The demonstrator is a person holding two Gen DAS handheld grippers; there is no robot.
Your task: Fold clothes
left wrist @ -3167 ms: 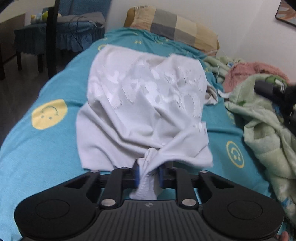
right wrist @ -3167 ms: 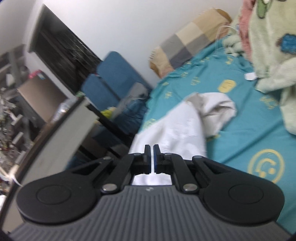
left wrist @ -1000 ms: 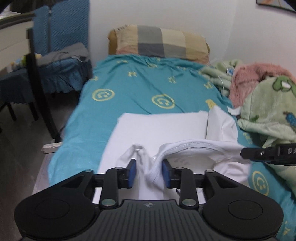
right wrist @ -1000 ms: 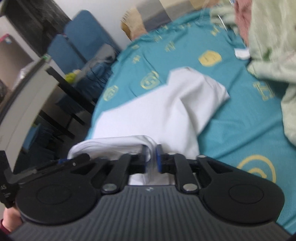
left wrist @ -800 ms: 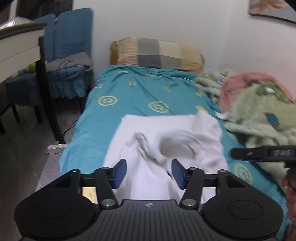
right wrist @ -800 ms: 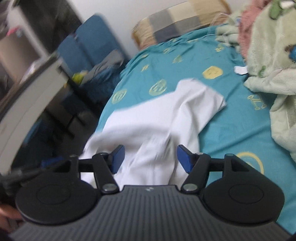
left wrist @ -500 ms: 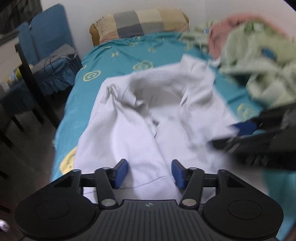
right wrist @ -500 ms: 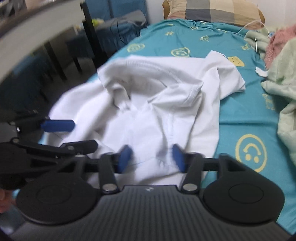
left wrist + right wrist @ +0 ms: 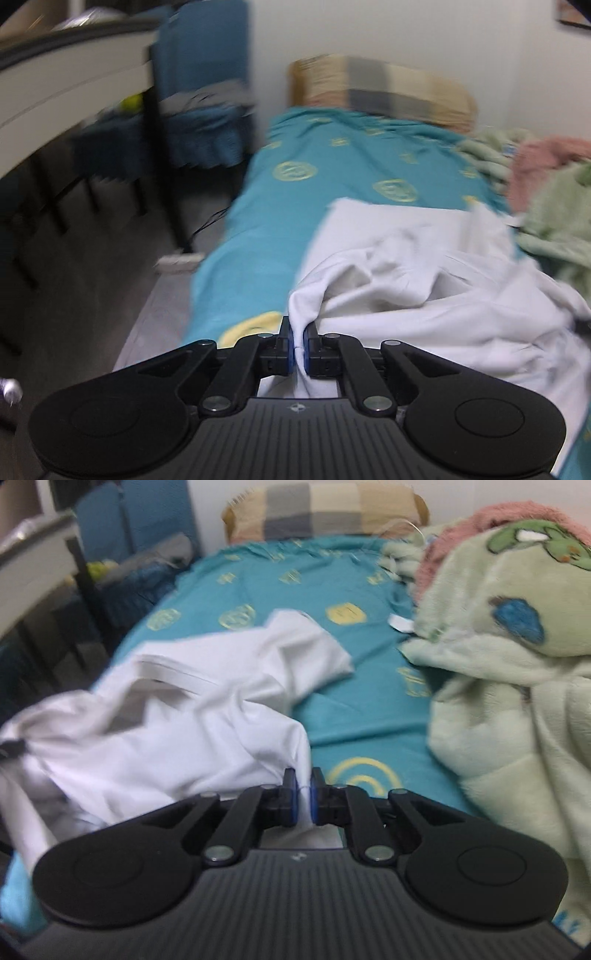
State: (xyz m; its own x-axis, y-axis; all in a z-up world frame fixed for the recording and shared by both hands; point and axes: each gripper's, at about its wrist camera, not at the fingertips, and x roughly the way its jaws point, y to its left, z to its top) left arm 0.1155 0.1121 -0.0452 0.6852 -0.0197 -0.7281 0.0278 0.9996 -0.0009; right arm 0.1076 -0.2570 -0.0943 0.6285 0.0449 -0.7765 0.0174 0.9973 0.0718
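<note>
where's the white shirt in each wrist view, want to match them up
Left wrist: white shirt fills centre-right, pinched by the left gripper.
Right wrist: white shirt fills centre-left, pinched by the right gripper.
Shared landmark: the checked pillow at the bed's far end.

A home bedroom: bed (image 9: 369,701) with teal sheet, checked pillow (image 9: 325,509), rumpled blankets (image 9: 509,686).

Plaid pillow (image 9: 325,507), green blanket (image 9: 517,672), perhaps blue chair (image 9: 207,92).
</note>
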